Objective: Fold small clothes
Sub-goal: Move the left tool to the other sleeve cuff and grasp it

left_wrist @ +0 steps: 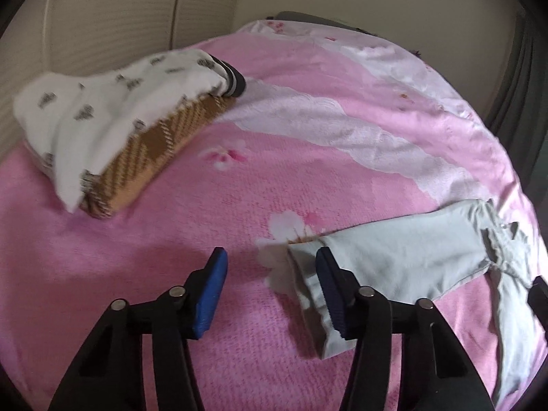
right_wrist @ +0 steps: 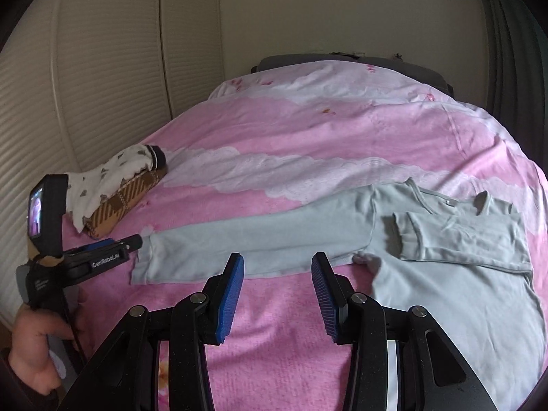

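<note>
Garment: pale green top (right_wrist: 308, 236) lay flat, near-right on pink bedspread (right_wrist: 308, 130) | jaws: your left gripper (left_wrist: 270, 294) and right gripper (right_wrist: 277, 294) both gaped, holding nothing | risk: you could pinch bedspread with the sleeve cuff (left_wrist: 308, 281), dragging the fold askew.

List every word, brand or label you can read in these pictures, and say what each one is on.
"GenRoboLAI", as best it reads: white lettering on the black body of the left gripper, seen from the right wrist view.
Small white print on the grey handle below it: too small to read.
Dark marks printed on the white garment: a pattern, blurred, no legible words.
Nothing readable on the pale green top or the pink bedspread.
</note>
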Motion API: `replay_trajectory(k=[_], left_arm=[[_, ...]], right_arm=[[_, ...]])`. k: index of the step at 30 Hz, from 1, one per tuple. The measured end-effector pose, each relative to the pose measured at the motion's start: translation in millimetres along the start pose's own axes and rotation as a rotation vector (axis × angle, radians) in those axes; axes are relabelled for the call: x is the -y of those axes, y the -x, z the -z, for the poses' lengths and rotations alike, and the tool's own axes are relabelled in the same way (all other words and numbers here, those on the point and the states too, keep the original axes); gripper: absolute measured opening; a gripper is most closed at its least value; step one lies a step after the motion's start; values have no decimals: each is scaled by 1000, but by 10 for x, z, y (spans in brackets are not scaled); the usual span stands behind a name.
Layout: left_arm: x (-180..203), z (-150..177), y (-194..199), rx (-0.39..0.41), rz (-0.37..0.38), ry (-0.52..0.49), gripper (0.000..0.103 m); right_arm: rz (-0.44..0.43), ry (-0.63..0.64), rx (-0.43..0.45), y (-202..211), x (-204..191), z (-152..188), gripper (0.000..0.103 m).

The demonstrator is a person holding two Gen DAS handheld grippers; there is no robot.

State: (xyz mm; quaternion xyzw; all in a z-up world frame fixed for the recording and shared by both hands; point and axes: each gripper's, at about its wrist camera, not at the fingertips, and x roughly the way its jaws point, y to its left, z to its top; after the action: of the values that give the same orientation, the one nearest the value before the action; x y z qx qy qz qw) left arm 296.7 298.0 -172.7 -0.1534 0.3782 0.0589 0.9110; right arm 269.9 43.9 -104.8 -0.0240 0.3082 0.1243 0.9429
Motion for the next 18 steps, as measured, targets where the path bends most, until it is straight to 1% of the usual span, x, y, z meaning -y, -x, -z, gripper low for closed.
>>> replay_trajectory(k=[3, 9, 14, 18], left_arm=[[29, -8, -58, -7, 27, -14, 41], [60, -19, -118, -19, 48, -14, 31], [114, -4, -133, -38, 97, -8, 30], [131, 14, -136, -39, 86, -9, 28]], right_arm=[[8, 7, -9, -41, -27, 20, 43], [16, 6, -24, -89, -24, 59, 43], [14, 5, -26, -73, -1, 64, 43], [14, 2, -22, -54, 23, 65, 43]])
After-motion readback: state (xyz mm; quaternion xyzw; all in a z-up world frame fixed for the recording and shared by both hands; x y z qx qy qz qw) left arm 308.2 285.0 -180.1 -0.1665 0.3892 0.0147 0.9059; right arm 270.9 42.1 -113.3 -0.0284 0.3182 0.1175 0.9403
